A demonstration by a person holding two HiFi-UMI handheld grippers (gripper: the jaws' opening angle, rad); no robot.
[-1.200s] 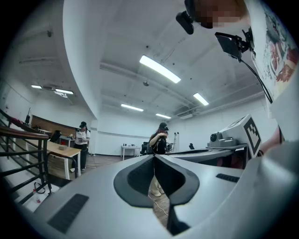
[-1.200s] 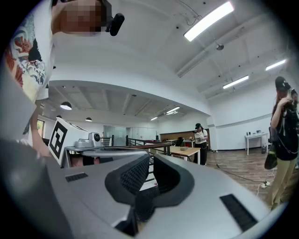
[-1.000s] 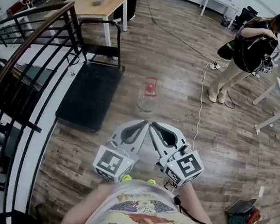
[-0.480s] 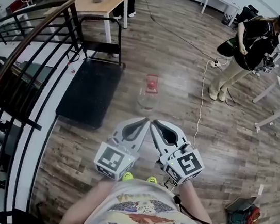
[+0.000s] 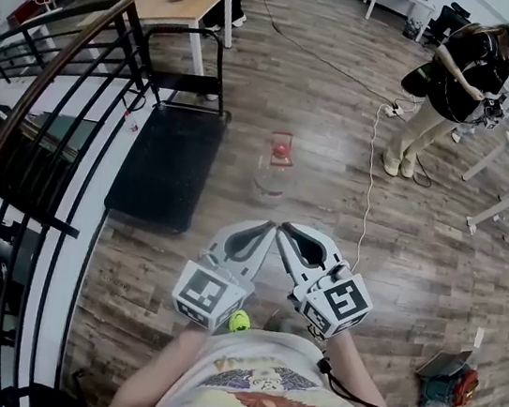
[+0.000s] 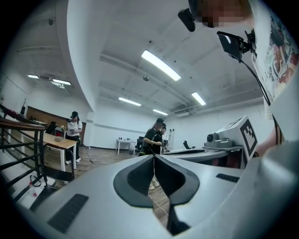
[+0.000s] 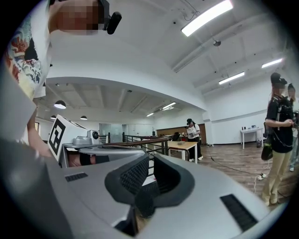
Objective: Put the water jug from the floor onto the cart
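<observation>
LAB FLOOR: A clear jug (image 5: 273,177) sits on the wood floor (image 5: 397,267), near the R edge of the flat black cart (image 5: 165,170) but not touching it, and well ahead of the operator. The operator holds both tongs out level, tips almost meeting. L tongs (image 5: 266,231) are pressed fully together w/ nothing in them. R tongs (image 5: 285,232) are likewise closed and empty. Neither is near the jug.

The step in hand looks like the approach. To do it well, prob. best to spread both sets of jaws before getting low. Then come in from opposite sides of the jug's body, or take one grip at the neck and one low down. A filled jug is likely too heavy and slick for a single grip. Stay clear of the cable (image 5: 366,195) running along the floor to the R, and of the cart's upright handle (image 5: 220,84) at its far end.

The jug appears to stand upright: long axis vertical, red cap (image 5: 282,147) on top, showing past the body from this steep angle. It's small and see-through here, so that read isn't certain. A 2nd person (image 5: 446,94) stands well off to the R.
</observation>
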